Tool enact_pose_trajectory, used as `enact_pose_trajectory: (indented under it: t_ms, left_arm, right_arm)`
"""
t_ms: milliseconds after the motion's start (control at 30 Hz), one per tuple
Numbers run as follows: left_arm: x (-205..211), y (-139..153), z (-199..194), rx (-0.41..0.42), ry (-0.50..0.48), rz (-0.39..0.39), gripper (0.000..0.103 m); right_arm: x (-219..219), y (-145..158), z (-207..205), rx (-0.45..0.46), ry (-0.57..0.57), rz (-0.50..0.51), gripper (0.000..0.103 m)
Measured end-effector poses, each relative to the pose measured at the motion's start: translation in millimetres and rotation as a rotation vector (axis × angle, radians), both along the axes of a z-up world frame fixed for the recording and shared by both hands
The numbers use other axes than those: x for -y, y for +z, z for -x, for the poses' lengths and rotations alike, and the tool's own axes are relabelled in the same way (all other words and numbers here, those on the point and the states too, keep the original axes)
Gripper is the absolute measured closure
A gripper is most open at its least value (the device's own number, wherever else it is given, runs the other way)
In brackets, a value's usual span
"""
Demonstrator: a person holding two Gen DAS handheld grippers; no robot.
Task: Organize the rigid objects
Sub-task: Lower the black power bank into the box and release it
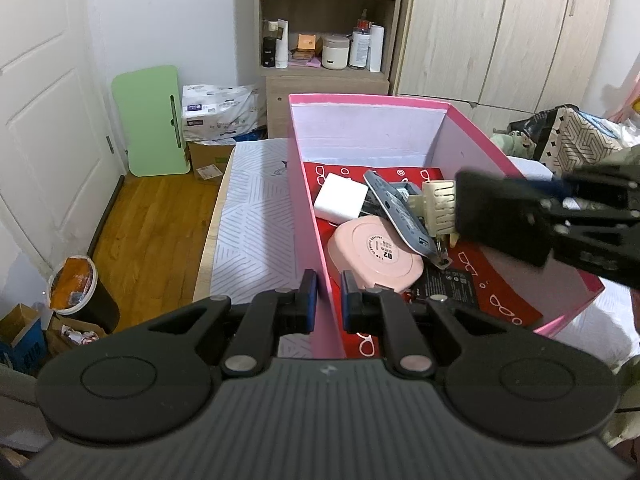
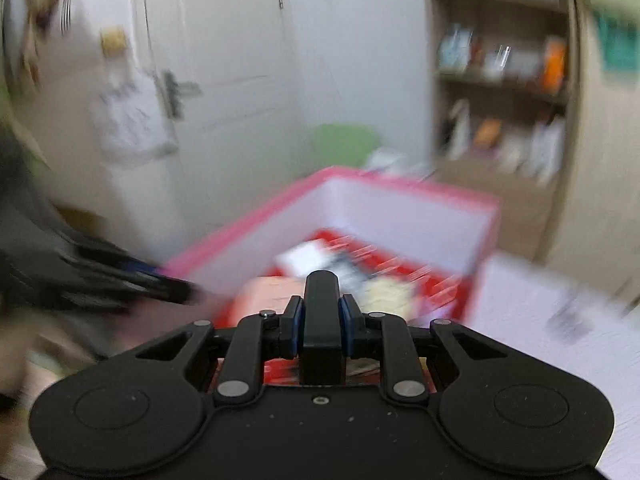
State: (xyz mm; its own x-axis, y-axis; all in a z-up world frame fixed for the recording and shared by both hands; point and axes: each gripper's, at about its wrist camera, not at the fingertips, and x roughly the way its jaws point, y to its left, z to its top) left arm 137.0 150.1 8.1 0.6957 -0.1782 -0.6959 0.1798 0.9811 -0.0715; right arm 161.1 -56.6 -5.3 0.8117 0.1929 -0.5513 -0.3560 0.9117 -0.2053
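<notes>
A pink box [image 1: 308,208] stands on the bed with a red patterned bottom. Inside lie a white block [image 1: 341,202], a pink round case [image 1: 376,258], a grey flat device [image 1: 400,212] and a cream comb-like piece [image 1: 438,204]. My left gripper [image 1: 329,300] is shut on the box's near left wall. My right gripper [image 2: 321,312] is shut on a black rectangular object [image 2: 321,328] and holds it above the box [image 2: 400,200]. In the left wrist view that black object [image 1: 500,216] hangs over the box's right side.
A striped white bedsheet [image 1: 256,216] lies left of the box. Beyond are a wooden floor, a green folded table [image 1: 154,120], a bin [image 1: 76,288], a shelf unit [image 1: 324,20] and wardrobe doors [image 1: 500,28]. The right wrist view is motion-blurred.
</notes>
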Motion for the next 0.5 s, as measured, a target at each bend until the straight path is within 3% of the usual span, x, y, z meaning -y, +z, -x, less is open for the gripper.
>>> enact_pose_trajectory:
  t_ms: [33, 167, 300, 433, 467, 500]
  left_arm:
    - [0, 0, 0, 0.000, -0.004, -0.001, 0.092]
    - [1, 0, 0, 0.003, -0.011, -0.010, 0.092]
    - [0, -1, 0, 0.004, -0.015, -0.007, 0.092]
    - [-1, -1, 0, 0.004, -0.016, -0.001, 0.092]
    - [-1, -1, -1, 0.002, -0.014, 0.003, 0.092]
    - [-2, -1, -1, 0.002, -0.012, 0.009, 0.092]
  right_arm:
    - [-3, -3, 0, 0.026, -0.007, 0.058, 0.079]
    - [-7, -13, -9, -0.017, 0.005, 0.118, 0.080]
    - [-25, -27, -13, -0.022, 0.005, 0.277, 0.080]
    - [-29, -21, -16, -0.132, 0.045, 0.209, 0.079]
    - [-28, -19, -18, -0.159, 0.054, 0.181, 0.074]
    - [-27, -18, -20, -0.175, 0.053, 0.158, 0.058]
